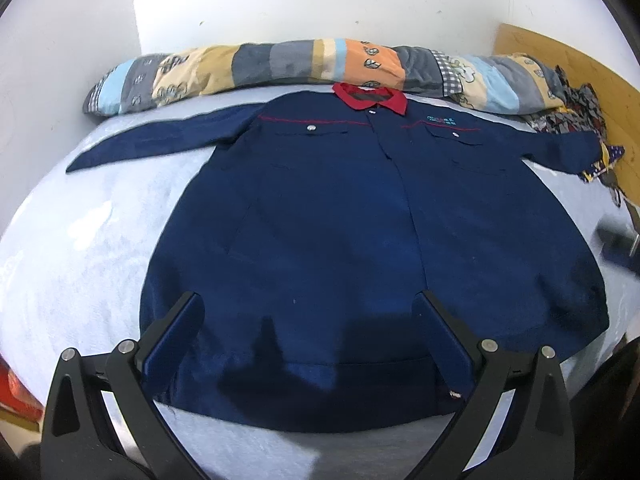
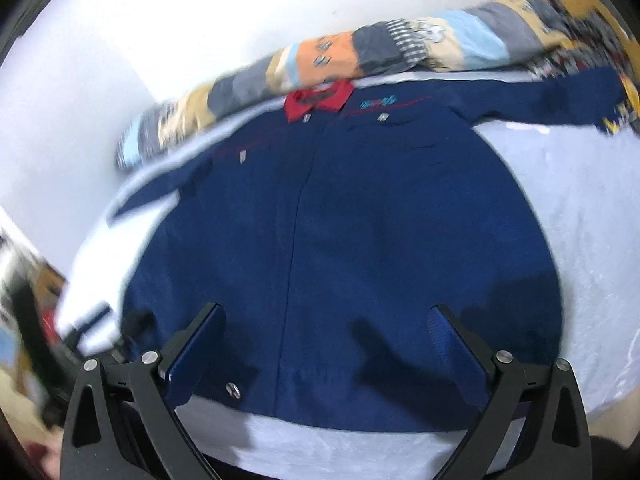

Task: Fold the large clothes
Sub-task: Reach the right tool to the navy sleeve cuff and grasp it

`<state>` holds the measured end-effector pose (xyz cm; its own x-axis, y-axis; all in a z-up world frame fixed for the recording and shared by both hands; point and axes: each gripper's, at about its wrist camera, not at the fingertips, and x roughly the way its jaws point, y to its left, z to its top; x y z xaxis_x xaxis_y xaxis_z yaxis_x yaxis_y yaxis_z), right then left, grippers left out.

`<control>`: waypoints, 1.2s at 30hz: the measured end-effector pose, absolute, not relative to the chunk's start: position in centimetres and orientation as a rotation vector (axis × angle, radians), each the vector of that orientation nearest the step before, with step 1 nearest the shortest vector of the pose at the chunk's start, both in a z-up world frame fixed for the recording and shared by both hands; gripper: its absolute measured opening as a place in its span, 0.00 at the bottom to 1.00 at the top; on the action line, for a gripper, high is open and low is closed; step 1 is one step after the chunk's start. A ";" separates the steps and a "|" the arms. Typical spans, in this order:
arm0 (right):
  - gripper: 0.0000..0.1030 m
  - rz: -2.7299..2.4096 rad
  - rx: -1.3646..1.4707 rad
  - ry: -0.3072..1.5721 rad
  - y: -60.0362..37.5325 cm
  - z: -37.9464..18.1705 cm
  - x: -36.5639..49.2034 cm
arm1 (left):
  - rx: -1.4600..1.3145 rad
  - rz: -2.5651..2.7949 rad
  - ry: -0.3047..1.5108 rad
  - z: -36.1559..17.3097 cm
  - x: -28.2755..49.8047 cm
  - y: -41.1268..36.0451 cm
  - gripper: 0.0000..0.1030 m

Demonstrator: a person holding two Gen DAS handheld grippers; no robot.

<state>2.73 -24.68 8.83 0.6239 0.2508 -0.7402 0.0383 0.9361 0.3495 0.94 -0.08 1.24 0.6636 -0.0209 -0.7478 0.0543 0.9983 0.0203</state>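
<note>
Left wrist view showed a navy jacket (image 1: 320,220) spread flat, front up, on a pale blue bed (image 1: 80,240), its red collar (image 1: 370,98) touching a patchwork quilt (image 1: 260,66) by the wall. The left gripper (image 1: 306,316) hung above the hem, jaws spread wide, holding nothing. The right gripper (image 2: 328,328), in its blurred view, was likewise wide open and empty above the hem.
</note>
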 end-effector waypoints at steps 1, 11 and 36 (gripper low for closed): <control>0.98 0.121 0.393 0.879 -26.1 9.4 2.9 | 0.063 -0.045 0.833 1.5 1.3 -0.3 1.00; 0.98 -0.118 0.620 0.774 -47.1 13.4 7.3 | 0.154 -0.116 0.803 1.8 8.2 -2.2 1.00; 0.51 -0.517 0.828 0.630 -79.6 5.8 23.0 | 0.019 -0.098 0.858 0.4 13.2 -0.3 1.00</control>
